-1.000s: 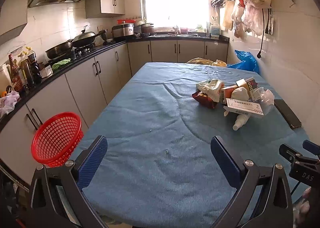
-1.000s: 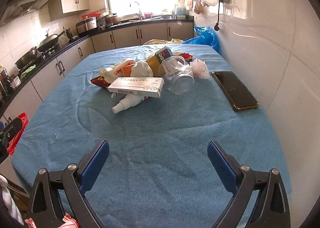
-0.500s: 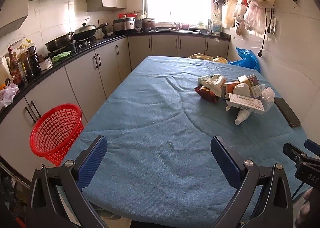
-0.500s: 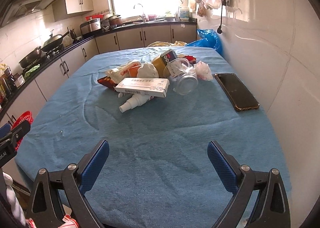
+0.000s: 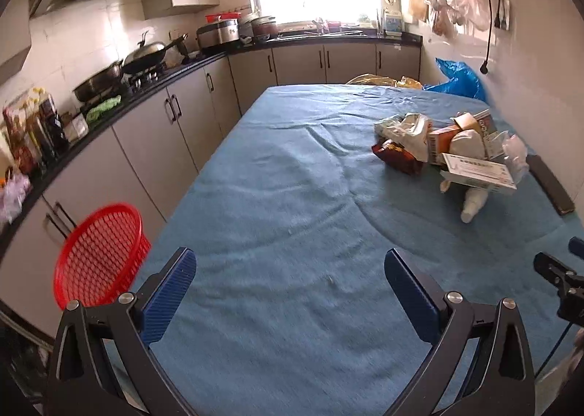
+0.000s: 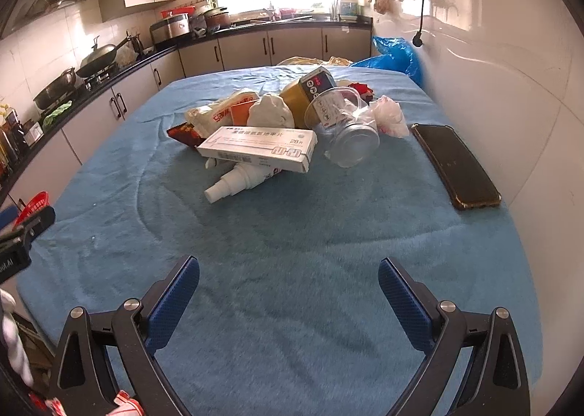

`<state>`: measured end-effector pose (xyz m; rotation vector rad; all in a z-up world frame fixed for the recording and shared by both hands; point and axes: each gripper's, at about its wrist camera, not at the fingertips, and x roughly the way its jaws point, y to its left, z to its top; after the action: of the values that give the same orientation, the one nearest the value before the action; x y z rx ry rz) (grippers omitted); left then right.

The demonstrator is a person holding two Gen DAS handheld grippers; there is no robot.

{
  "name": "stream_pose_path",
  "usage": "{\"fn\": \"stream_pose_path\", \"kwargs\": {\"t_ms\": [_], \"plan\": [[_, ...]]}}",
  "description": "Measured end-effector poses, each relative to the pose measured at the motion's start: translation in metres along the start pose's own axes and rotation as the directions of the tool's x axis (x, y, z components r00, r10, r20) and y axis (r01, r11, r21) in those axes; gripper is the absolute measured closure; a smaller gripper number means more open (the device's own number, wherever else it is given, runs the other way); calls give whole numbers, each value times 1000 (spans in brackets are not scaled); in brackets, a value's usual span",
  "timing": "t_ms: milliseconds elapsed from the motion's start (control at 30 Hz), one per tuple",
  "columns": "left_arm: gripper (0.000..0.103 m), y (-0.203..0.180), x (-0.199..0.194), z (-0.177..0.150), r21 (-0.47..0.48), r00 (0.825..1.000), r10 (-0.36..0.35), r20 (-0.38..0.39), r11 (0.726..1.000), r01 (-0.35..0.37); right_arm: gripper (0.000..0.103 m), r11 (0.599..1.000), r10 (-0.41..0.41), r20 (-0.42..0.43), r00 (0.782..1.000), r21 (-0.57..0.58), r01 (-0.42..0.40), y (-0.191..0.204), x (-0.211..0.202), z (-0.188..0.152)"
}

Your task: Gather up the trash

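**kitchenbot_fan:** ok so where's everything sitting? Starting at the bottom of the frames: right gripper has its blue jaws spread wide with nothing between them, just blue tablecloth underneath. Left gripper is the same, wide open and empty.

**umi_tinkerer:** yep, nothing picked up yet by the look of it. In the right wrist view the trash pile sits in the upper middle, straight ahead of the jaws and well apart from them. Nearest bits are the white spray bottle and the long white box lying on top of it. The box's long axis runs left-right across the frame, so roughly crossways to the approach. I'd guess the jaws need a twist, or go for the short end.

**kitchenbot_fan:** and which hand gets it?

**umi_tinkerer:** right one imo. From the left wrist view the pile is off in the upper right, further and sideways. The left is closer to the red basket at lower left, off the table edge.

**kitchenbot_fan:** phone by the right wall isn't trash, I'd steer clear. Clear cup sits behind the box.
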<state>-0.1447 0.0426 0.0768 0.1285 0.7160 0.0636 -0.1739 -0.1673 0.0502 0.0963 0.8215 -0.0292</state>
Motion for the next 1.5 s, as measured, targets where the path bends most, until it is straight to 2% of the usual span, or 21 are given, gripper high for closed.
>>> {"fn": "stream_pose_path", "kwargs": {"t_ms": [67, 267, 400, 633, 733, 867, 967, 1033, 1167, 1233, 1400, 1433, 1467, 1500], "plan": [[0, -2, 4, 8, 30, 1000, -5, 1, 1000, 5, 2, 1000, 3, -3, 1000, -8, -3, -2, 4, 4], [0, -16, 22, 37, 108, 994, -102, -32, 989, 105, 2, 998, 32, -6, 999, -45, -33, -9, 17, 22], [0, -29, 37, 53, 134, 989, -138, -50, 981, 143, 2, 996, 60, -1, 998, -68, -60, -12, 24, 37], [0, -48, 66, 72, 164, 977, -198, -76, 964, 208, 2, 974, 130, 39, 991, -194, -120, -8, 39, 69], [0, -51, 80, 89, 146, 966, -244, -90, 956, 255, 2, 954, 164, 36, 986, -262, -149, -1, 51, 85], [0, -58, 111, 117, 108, 944, -301, -133, 943, 315, 2, 918, 234, -12, 972, -326, -225, 8, 77, 104], [0, -70, 139, 134, 79, 916, -358, -183, 923, 376, 2, 901, 273, -43, 961, -339, -272, 13, 95, 109], [0, -81, 159, 145, 57, 889, -401, -219, 905, 422, 2, 894, 291, -58, 955, -341, -293, 16, 104, 109], [0, -103, 189, 158, 69, 869, -424, -257, 889, 454, 3, 885, 316, -75, 946, -337, -323, 21, 116, 105], [1, -114, 199, 162, 82, 862, -428, -272, 882, 463, 10, 885, 318, -72, 945, -336, -323, 23, 117, 101], [16, -136, 219, 167, 118, 841, -443, -312, 860, 497, 34, 883, 319, -74, 945, -339, -325, 24, 116, 95], [25, -137, 221, 168, 117, 835, -447, -321, 856, 504, 38, 882, 324, -74, 943, -336, -329, 24, 115, 94], [44, -138, 222, 169, 110, 827, -458, -327, 851, 514, 42, 882, 333, -76, 940, -327, -339, 24, 114, 94], [55, -139, 223, 169, 98, 811, -473, -344, 841, 532, 43, 882, 343, -77, 936, -316, -349, 23, 113, 94]]}}
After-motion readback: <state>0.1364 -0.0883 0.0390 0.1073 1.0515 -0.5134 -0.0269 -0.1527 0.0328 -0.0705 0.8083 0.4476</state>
